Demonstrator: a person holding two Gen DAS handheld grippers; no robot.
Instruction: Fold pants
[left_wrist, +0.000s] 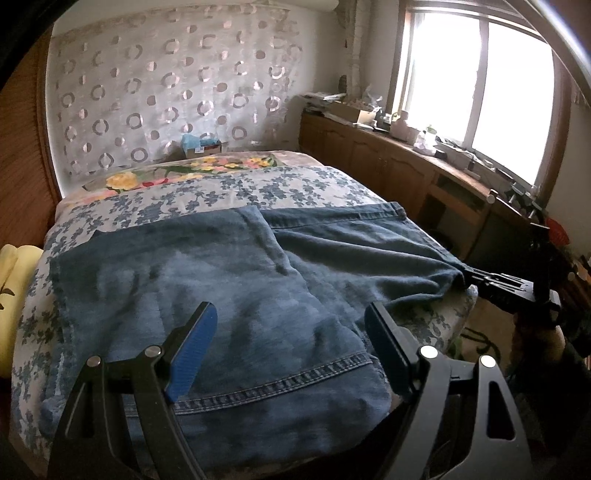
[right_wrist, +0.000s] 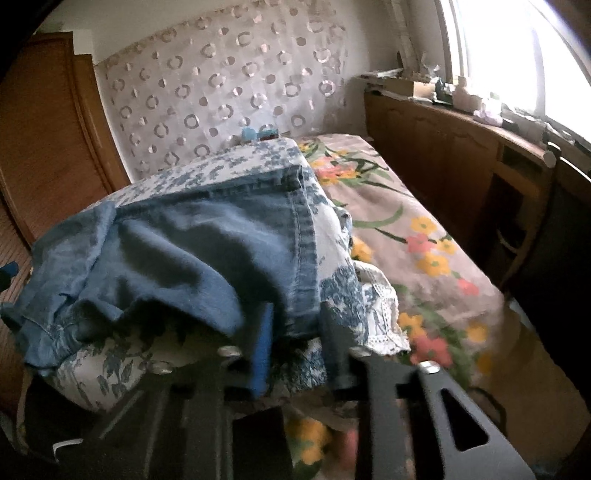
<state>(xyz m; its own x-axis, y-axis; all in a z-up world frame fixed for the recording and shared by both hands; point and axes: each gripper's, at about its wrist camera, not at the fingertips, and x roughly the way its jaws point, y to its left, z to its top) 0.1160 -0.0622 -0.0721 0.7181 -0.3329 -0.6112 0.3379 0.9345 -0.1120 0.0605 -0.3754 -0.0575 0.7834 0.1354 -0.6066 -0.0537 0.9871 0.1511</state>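
Observation:
Blue denim pants (left_wrist: 229, 295) lie spread over a blue-flowered quilt (left_wrist: 236, 188) on the bed. My left gripper (left_wrist: 291, 325) is open and empty, its blue pads just above the pants near a stitched hem (left_wrist: 280, 384). My right gripper (right_wrist: 295, 332) is at the quilt's right edge, and its jaws stand narrowly apart around a bunched edge of the pants (right_wrist: 207, 251). It also shows in the left wrist view (left_wrist: 495, 284), touching the pants' right corner.
A yellow-and-pink flowered sheet (right_wrist: 424, 240) covers the bed beyond the quilt. A wooden cabinet (left_wrist: 388, 155) with clutter runs along the right under a bright window. A patterned headboard (left_wrist: 170, 92) stands at the back. A yellow cloth (left_wrist: 14, 280) lies at the left.

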